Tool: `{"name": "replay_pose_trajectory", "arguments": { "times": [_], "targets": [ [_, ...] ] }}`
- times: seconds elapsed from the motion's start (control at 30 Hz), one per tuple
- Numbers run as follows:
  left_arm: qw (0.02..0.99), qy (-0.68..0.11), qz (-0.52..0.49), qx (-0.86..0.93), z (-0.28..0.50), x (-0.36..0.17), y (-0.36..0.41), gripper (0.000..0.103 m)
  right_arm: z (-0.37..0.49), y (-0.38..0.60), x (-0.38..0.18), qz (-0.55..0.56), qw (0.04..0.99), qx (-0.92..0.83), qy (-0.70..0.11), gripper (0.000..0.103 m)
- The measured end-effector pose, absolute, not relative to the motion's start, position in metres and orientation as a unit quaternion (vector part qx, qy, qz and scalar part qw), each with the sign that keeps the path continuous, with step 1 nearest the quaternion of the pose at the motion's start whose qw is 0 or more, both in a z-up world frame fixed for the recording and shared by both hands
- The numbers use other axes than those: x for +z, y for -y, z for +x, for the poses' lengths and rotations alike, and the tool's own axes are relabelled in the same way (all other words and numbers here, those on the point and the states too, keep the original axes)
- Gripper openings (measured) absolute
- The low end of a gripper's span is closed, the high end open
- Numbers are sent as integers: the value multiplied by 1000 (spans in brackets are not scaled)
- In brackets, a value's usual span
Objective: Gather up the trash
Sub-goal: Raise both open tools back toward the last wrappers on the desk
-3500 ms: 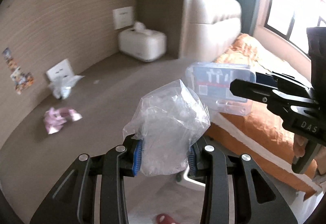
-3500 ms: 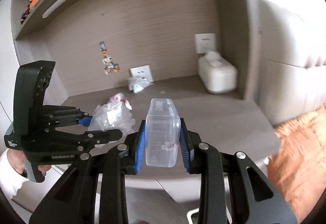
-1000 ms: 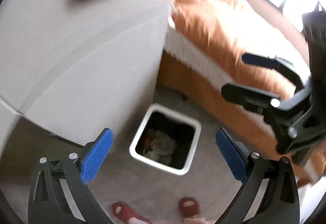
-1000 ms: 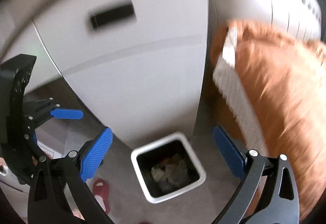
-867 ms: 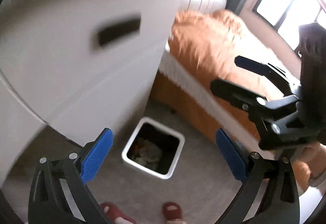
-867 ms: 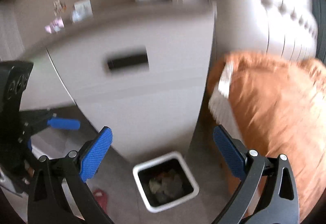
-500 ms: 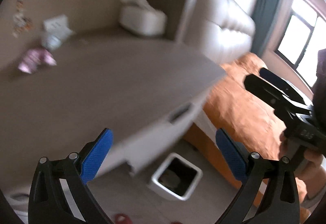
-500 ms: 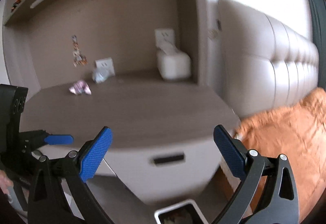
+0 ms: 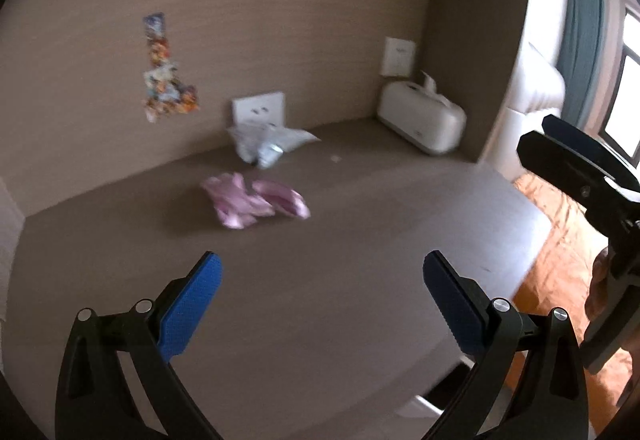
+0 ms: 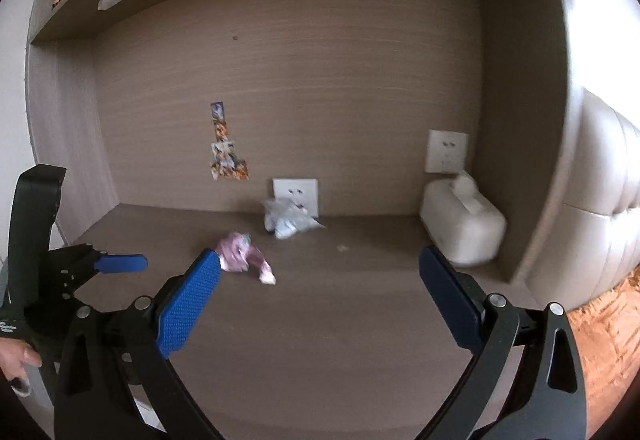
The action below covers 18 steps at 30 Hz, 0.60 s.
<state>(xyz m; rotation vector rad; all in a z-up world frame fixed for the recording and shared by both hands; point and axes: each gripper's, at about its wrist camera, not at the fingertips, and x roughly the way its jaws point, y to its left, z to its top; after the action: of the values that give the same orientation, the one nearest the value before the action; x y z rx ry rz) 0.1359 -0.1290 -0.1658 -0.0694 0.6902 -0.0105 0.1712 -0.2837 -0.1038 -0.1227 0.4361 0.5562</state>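
Both hand-held grippers are wide open and empty right now: the left hand-held gripper has the crumpled pink plastic wrapper just above centre frame, dead ahead on the brown wood-grain bench, its long axis running left-right across the jaws. The right hand-held gripper sees it up-left of centre, so left looks like the closer bet. Nothing's in the way; the clear crinkled plastic bag sits further back by the white wall socket, with a white tissue box off in the right corner.

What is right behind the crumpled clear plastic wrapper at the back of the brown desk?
A white wall socket plate stands behind the crumpled clear plastic wrapper. The wrapper covers the plate's lower edge, so anything down there is hidden.
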Motion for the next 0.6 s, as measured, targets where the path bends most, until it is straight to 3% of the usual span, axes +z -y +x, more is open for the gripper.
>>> {"name": "replay_pose_trajectory", "arguments": {
  "times": [0.6],
  "targets": [
    [921,-388,-18,-17,248,-210,66,98,300,184,-155,-121,903,310,-272,99]
  ]
}}
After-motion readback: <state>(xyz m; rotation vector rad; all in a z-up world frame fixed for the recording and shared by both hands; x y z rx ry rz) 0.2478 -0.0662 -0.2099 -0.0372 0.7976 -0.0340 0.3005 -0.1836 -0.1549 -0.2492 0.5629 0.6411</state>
